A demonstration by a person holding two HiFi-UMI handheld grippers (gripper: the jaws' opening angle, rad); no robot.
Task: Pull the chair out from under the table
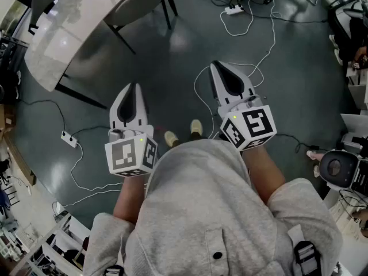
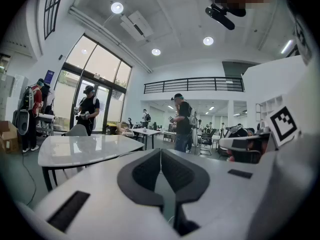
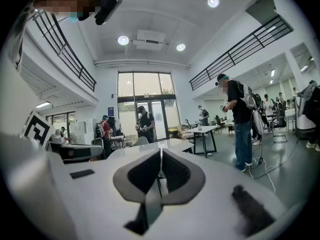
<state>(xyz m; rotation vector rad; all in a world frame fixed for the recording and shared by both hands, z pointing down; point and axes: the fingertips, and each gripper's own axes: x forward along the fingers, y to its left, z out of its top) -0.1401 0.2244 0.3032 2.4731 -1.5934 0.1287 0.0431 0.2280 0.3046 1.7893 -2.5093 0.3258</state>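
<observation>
Dark floor (image 1: 172, 68), white cables (image 1: 274, 33) strewn about; chair (image 1: 137, 4) tucked under table (image 1: 63, 33), well apart from both grippers. Left gripper (image 1: 135, 86), right gripper (image 1: 214, 65): jaws pressed together, nothing held (they must open first). Likely hazards: shut jaws glancing off the backrest, chair legs snagging a cable.

Bright ceiling lamps (image 2: 117, 7) overhead; fisheye edges bend, darkly vignetted.

Recorded glossy dark grey floor (image 1: 305, 85). Found white power strip (image 1: 233, 8) at top of head view, with white cable (image 1: 272, 39) trailing from it in loose loops. Found second power strip (image 1: 69, 138) at left, also cabled. Noted round black-and-white device (image 1: 336, 168) at right edge. Logged tall glass doors (image 2: 95, 84), round ceiling lights (image 2: 117, 7), black balcony railing (image 2: 195, 84) and standing person (image 2: 182, 121) in dark top.
</observation>
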